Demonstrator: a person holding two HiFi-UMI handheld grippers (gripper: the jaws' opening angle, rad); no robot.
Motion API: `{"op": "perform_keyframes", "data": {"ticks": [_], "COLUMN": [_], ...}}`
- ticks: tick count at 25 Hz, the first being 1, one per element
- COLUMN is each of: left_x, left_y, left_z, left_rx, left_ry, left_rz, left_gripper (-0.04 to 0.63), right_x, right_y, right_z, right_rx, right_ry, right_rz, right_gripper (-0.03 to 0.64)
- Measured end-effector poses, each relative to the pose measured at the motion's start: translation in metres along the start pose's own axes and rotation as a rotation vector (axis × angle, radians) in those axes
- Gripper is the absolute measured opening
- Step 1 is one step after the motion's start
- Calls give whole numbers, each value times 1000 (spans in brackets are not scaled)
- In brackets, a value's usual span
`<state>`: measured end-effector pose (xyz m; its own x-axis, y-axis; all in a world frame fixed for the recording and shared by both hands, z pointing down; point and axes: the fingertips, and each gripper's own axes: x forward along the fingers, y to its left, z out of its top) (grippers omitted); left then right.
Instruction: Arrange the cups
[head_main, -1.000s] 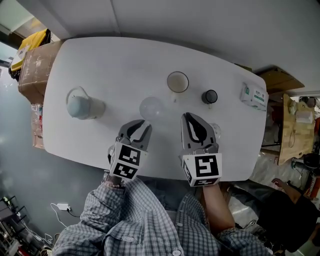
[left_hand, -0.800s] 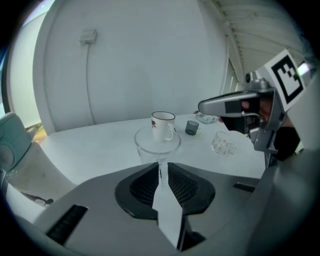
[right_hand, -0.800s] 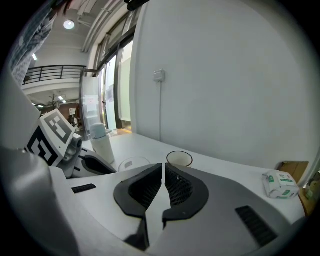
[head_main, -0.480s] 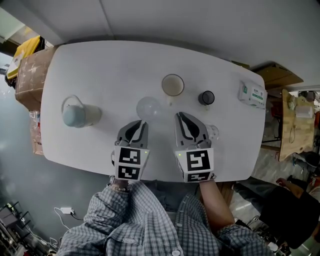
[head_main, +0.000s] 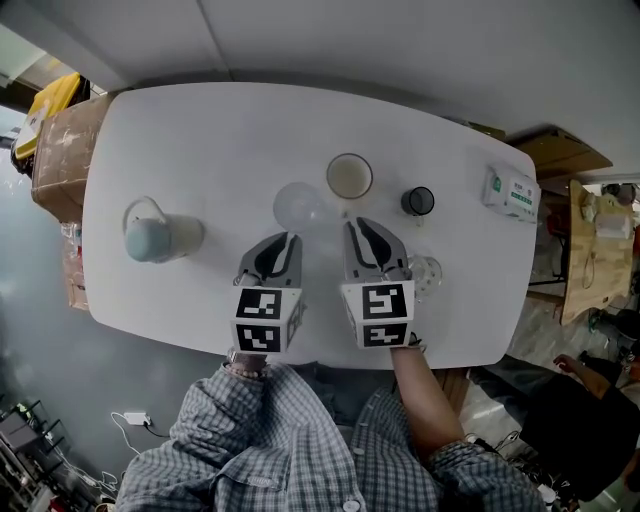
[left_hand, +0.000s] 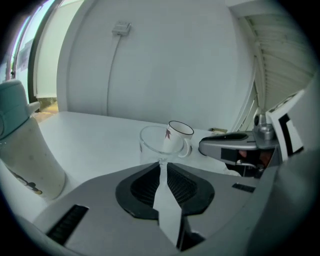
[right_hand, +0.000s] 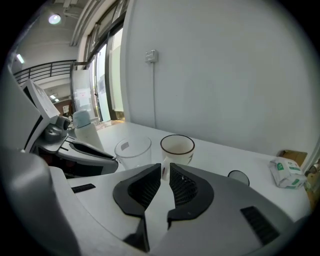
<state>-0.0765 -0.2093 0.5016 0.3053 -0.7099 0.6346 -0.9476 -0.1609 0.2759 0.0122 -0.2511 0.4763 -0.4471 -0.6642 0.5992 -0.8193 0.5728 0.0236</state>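
The cups have kept their places on the table since a second ago. The clear glass cup stands at frame centre, with the white mug just up and right of it. The small dark cup is further right, and a second clear glass sits below that.

The grippers have drawn closer together. The right gripper has slid left, baring more of the second clear glass beside it. The left gripper sits just below the clear glass cup. Both pairs of fingers are clenched to a thin slit, with nothing between them.

Both glasses look empty. The white mug shows a pale beige inside, and the small dark cup's inside cannot be made out. At frame left stands a lidded pale-blue jug, and at right lies a packet.
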Motion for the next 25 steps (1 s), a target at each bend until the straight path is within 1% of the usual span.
{"op": "perform_keyframes", "data": {"ticks": [1,5,6,7,9,21,25], "left_x": [2,9,10,13,17,31,33], "left_y": [2,9,11,12,15,25,26], "left_z": [3,11,14,16,21,36,39], "left_rx": [-8,0,-3,-6,-12,30,55], "left_ry": [-3,-9,-12,-17,-26,-37,-36], "left_rz": [-4,0,1,3,7,-20,-33], "left_gripper": [49,49,49,49,49,49,49], "right_x": [3,12,13,15,18,37,37], "right_y": [0,1,1,2,3,5,2], "right_z": [0,1,1,0,-1,-11,-13], "right_rx": [10,30,34,39,46,33,105], "right_ry": [-3,11,15,16,16,80,78], "right_rz": [-1,-1,4,10,12,-22,-9], "right_gripper": [33,37,47,73,86,85,76]}}
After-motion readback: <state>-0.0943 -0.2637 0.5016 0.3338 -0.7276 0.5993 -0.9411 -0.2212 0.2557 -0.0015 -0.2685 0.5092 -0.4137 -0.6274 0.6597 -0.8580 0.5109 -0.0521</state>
